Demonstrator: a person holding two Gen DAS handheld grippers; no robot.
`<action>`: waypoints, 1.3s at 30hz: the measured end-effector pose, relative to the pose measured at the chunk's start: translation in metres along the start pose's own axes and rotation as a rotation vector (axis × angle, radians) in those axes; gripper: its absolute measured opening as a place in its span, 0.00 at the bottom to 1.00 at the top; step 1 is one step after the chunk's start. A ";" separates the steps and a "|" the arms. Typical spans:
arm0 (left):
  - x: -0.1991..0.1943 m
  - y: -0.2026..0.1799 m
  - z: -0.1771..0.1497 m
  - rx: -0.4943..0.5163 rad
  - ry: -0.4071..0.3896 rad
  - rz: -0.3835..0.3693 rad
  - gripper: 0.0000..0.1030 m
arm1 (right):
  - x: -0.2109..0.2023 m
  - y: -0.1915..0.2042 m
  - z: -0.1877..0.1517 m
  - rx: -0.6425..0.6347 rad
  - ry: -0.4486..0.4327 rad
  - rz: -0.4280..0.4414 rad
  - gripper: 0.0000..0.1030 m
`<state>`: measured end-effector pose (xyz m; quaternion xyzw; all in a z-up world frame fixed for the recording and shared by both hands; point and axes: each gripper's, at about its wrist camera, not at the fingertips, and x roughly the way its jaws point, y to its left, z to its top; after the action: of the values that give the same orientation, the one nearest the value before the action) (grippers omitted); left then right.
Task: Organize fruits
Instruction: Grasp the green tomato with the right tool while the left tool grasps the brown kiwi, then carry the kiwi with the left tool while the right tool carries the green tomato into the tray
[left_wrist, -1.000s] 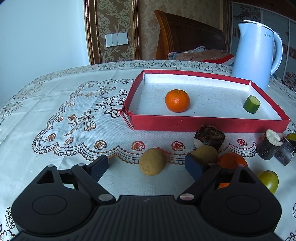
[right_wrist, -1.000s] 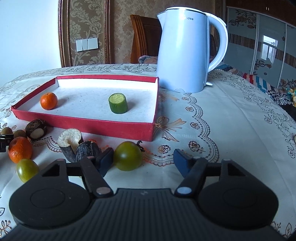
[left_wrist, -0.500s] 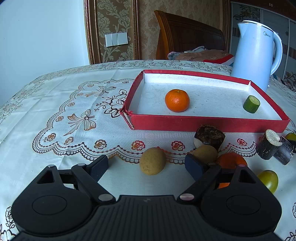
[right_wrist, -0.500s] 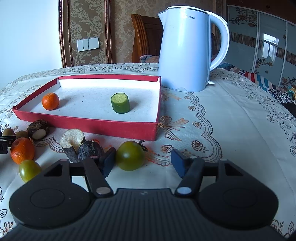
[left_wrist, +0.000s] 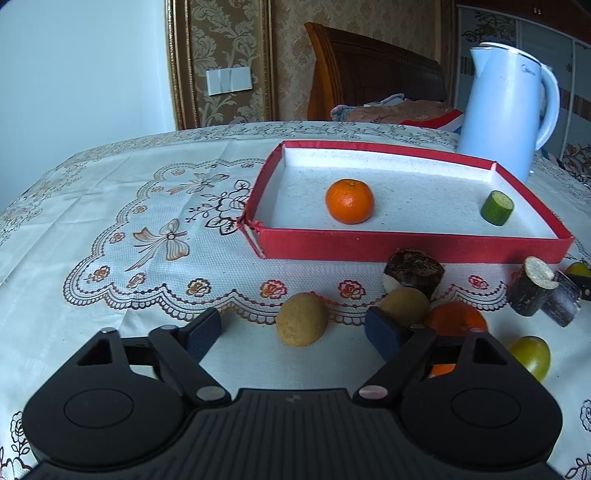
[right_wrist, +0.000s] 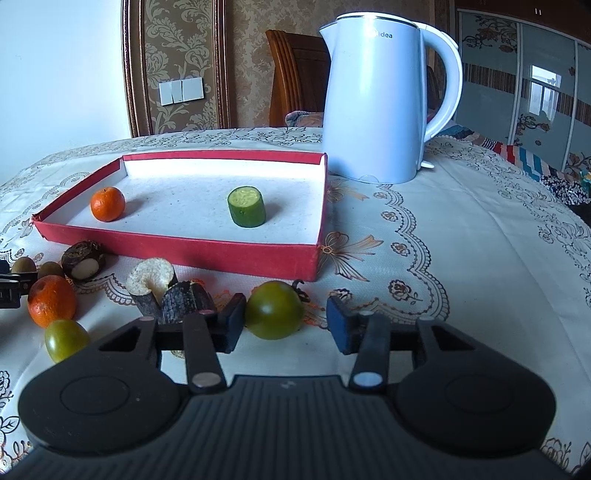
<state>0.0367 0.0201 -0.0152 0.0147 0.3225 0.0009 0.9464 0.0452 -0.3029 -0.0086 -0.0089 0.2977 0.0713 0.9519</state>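
In the left wrist view a brown round fruit lies on the tablecloth between the pads of my left gripper. Its jaws are closing, with a gap on both sides of the fruit. In the right wrist view a green tomato sits between the pads of my right gripper, whose jaws are also closing. The left pad is against the tomato and the right pad stands a little off it. The red tray holds an orange and a cucumber piece.
A pale blue kettle stands behind the tray's right corner. Loose on the cloth are a second brown fruit, a dark chunk, an orange, sugarcane pieces and a small green tomato. A wooden chair stands beyond the table.
The right gripper's jaws have narrowed around the green tomato and its left pad now meets it. The left gripper's jaws have narrowed slightly. Neither hand has shifted.
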 end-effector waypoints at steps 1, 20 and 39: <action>-0.001 -0.001 -0.001 0.007 -0.005 -0.002 0.74 | 0.000 0.000 0.000 0.000 -0.001 -0.001 0.33; -0.009 0.001 -0.002 0.007 -0.030 -0.022 0.26 | -0.001 -0.008 -0.002 0.047 -0.010 -0.014 0.30; -0.028 -0.005 0.022 -0.081 -0.103 -0.059 0.26 | -0.018 -0.009 0.004 0.058 -0.105 -0.061 0.30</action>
<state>0.0283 0.0144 0.0191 -0.0332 0.2732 -0.0146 0.9613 0.0339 -0.3136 0.0049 0.0132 0.2488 0.0338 0.9679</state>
